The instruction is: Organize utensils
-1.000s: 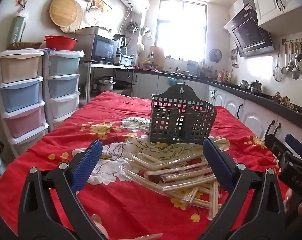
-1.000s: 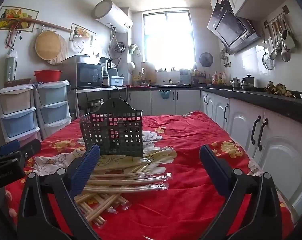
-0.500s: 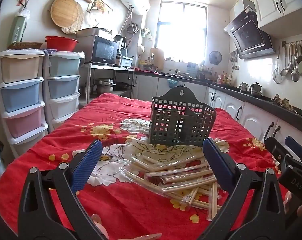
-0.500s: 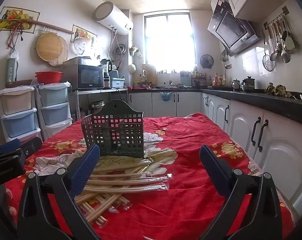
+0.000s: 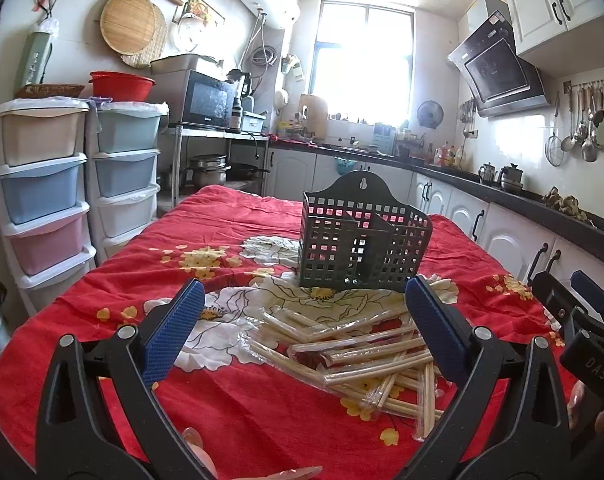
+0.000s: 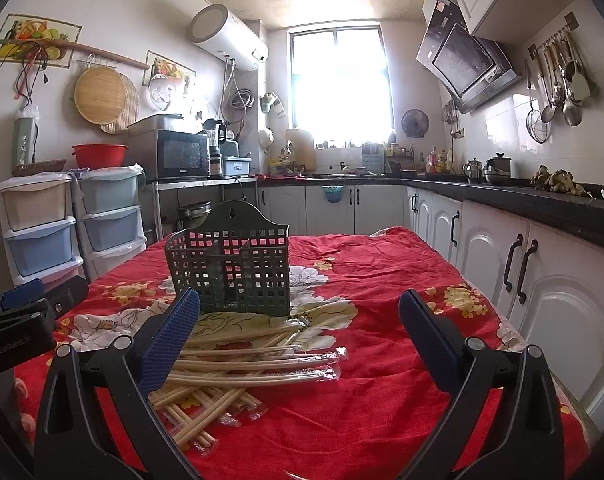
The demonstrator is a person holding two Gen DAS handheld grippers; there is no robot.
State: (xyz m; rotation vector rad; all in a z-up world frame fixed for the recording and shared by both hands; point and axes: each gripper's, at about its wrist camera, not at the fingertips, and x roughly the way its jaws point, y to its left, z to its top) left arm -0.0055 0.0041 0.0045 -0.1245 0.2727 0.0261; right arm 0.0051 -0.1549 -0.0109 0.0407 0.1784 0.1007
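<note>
A table covered with a red cloth printed with white and yellow flowers (image 5: 238, 240) fills the middle of a kitchen. On it stands a dark green perforated plastic utensil caddy (image 5: 362, 240) with an arched back plate and a hanging hole, upright, its interior split by dividers into compartments that look empty from both views. Just on the near side of the caddy lies a loose heap of pale wooden chopstick pairs sealed in clear plastic sleeves (image 5: 366, 352), crossing one another at many angles; the farthest ones reach close to the caddy's base, though whether they touch it is unclear.

The left gripper (image 5: 302, 328) hangs above the near edge of the table with its blue-padded fingers spread wide and holding nothing, the heap showing between them. The right gripper (image 6: 298, 332) is likewise spread wide and empty, with the chopstick heap (image 6: 238, 364) below and to the left of its centre and the caddy (image 6: 234, 272) farther off on the left. Each gripper shows at the edge of the other's view (the right one at the right edge of the left view, beside fingertips of a hand (image 5: 576, 396))

Stacked pastel plastic drawers (image 5: 42, 184) stand left of the table, and white cabinets under a dark counter (image 6: 542, 264) run along the right
</note>
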